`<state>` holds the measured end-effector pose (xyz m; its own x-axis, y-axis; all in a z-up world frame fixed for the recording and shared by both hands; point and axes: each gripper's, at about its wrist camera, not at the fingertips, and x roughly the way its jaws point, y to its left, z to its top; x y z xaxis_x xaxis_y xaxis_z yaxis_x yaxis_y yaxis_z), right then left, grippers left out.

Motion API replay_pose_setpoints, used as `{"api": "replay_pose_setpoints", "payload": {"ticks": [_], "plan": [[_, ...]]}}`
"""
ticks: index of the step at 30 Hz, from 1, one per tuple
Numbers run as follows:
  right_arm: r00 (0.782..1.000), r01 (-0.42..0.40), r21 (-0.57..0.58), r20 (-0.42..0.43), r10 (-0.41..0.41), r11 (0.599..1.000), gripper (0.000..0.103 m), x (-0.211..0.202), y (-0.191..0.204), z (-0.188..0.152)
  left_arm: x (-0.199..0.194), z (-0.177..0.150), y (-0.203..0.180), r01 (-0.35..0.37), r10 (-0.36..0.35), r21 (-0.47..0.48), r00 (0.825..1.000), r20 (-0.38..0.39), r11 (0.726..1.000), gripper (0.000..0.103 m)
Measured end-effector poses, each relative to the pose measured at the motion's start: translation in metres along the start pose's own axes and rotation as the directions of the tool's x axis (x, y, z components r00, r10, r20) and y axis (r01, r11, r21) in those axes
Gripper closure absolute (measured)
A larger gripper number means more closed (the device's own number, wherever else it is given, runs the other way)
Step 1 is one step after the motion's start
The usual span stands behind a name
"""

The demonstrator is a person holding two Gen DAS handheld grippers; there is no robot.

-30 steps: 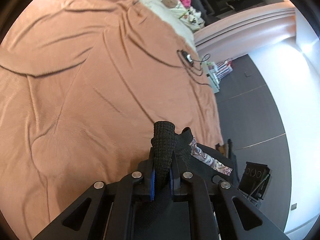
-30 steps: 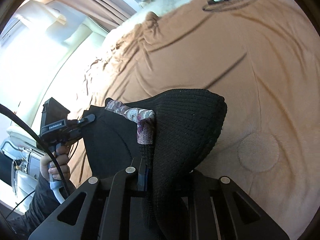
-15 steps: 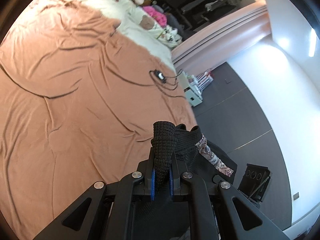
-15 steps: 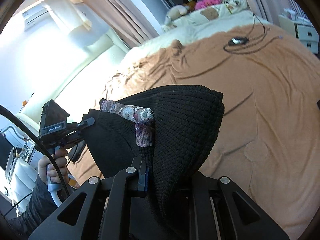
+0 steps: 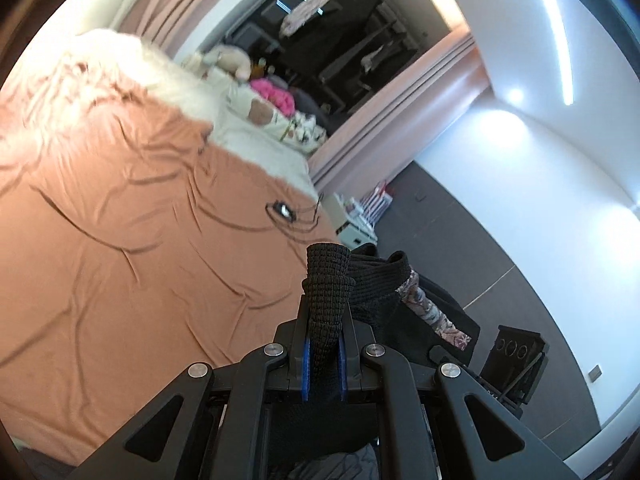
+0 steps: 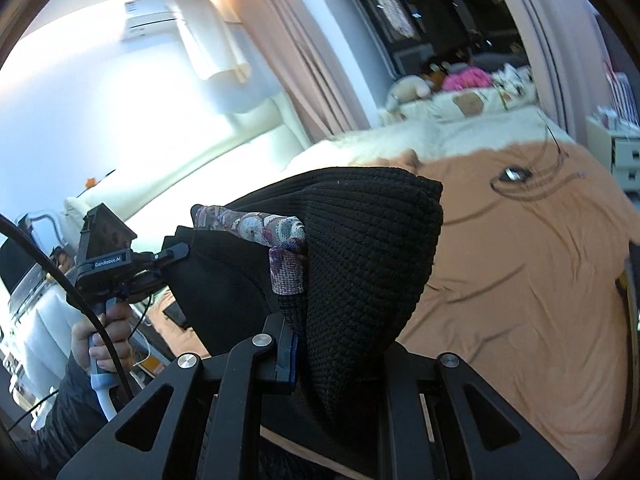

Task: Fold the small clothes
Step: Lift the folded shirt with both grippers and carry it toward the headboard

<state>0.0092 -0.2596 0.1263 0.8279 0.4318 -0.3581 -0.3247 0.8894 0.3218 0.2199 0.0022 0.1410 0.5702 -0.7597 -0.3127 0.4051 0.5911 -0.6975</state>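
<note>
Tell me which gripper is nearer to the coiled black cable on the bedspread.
Hard to call, probably the left. Both grippers clamp the black knit garment held up well short of the coiled black cable, which lies ahead of the left gripper and ahead-right of the right gripper.

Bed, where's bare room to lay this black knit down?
The wide brown sheet ahead of both grippers is bare, bordered by the white bedding beyond. Avoid the cable near the far edge and the toys by the window.

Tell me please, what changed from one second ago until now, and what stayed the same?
Both tongs rose and tilted up: the views swing from the orange bed sheet toward the curtains and ceiling, so the black knit garment is lifted higher. Nothing was released. The left tongs and right tongs stay shut on the garment, its floral trim stretched between them.
</note>
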Motion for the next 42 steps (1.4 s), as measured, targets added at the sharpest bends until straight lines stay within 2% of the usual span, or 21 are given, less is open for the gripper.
{"api": "replay_pose_setpoints", "payload": {"ticks": [9, 13, 25, 31, 42], "plan": [[0.996, -0.092, -0.141, 0.002, 0.093, 0.986, 0.092, -0.007, 0.083, 0.005, -0.093, 0.025, 0.005, -0.029, 0.027, 0.009, 0.991, 0.132, 1.000, 0.093], [0.992, -0.123, -0.180, -0.015, 0.123, 0.976, 0.092, 0.013, 0.093, 0.011, -0.130, 0.036, 0.024, -0.037, 0.040, -0.018, 0.980, 0.195, 0.999, 0.093], [0.975, -0.216, -0.273, -0.106, 0.194, 0.937, 0.092, 0.105, 0.119, 0.047, -0.216, 0.064, 0.100, -0.122, 0.145, -0.092, 0.940, 0.309, 0.988, 0.093], [0.965, -0.253, -0.287, -0.142, 0.220, 0.924, 0.092, 0.159, 0.139, 0.057, -0.251, 0.079, 0.157, -0.156, 0.200, -0.150, 0.918, 0.343, 0.976, 0.093], [0.936, -0.340, -0.287, -0.192, 0.294, 0.896, 0.092, 0.260, 0.163, 0.072, -0.303, 0.126, 0.245, -0.277, 0.328, -0.183, 0.865, 0.380, 0.943, 0.093]]}}
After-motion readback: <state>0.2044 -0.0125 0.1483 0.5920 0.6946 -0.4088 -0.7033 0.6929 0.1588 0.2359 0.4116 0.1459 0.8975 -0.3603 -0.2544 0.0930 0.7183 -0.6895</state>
